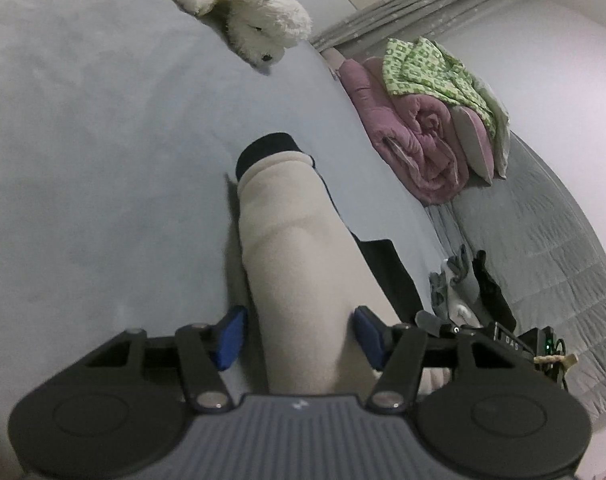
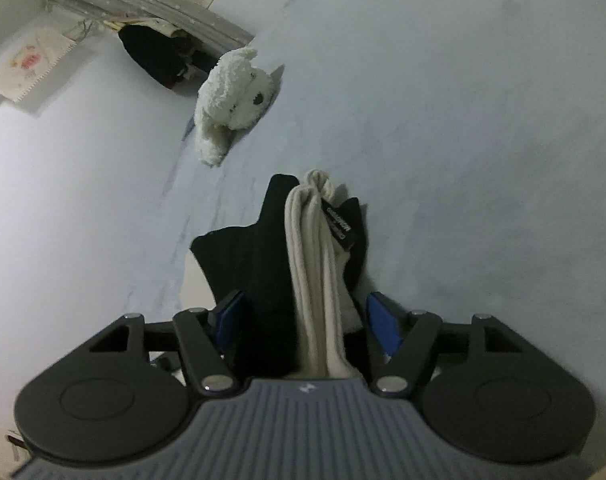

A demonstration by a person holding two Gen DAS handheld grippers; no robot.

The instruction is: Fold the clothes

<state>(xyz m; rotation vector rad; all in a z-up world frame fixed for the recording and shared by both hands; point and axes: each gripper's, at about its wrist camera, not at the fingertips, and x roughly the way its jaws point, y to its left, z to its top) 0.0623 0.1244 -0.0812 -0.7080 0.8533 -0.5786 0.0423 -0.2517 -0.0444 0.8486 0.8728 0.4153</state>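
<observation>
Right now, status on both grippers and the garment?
Left hand-held gripper around cream garment, grip unclear. Right hand-held gripper same, black-and-cream bunch. Plush dog far off, clear.

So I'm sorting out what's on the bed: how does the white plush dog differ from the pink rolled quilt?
The plush dog is white and fluffy; the pink quilt is smooth, padded fabric. The dog lies loose and sprawled on the blue bed sheet, while the quilt is rolled up at its edge. Nothing rests on the dog, but a green patterned cloth sits on the quilt. Both are soft and lie away from both grippers.
</observation>
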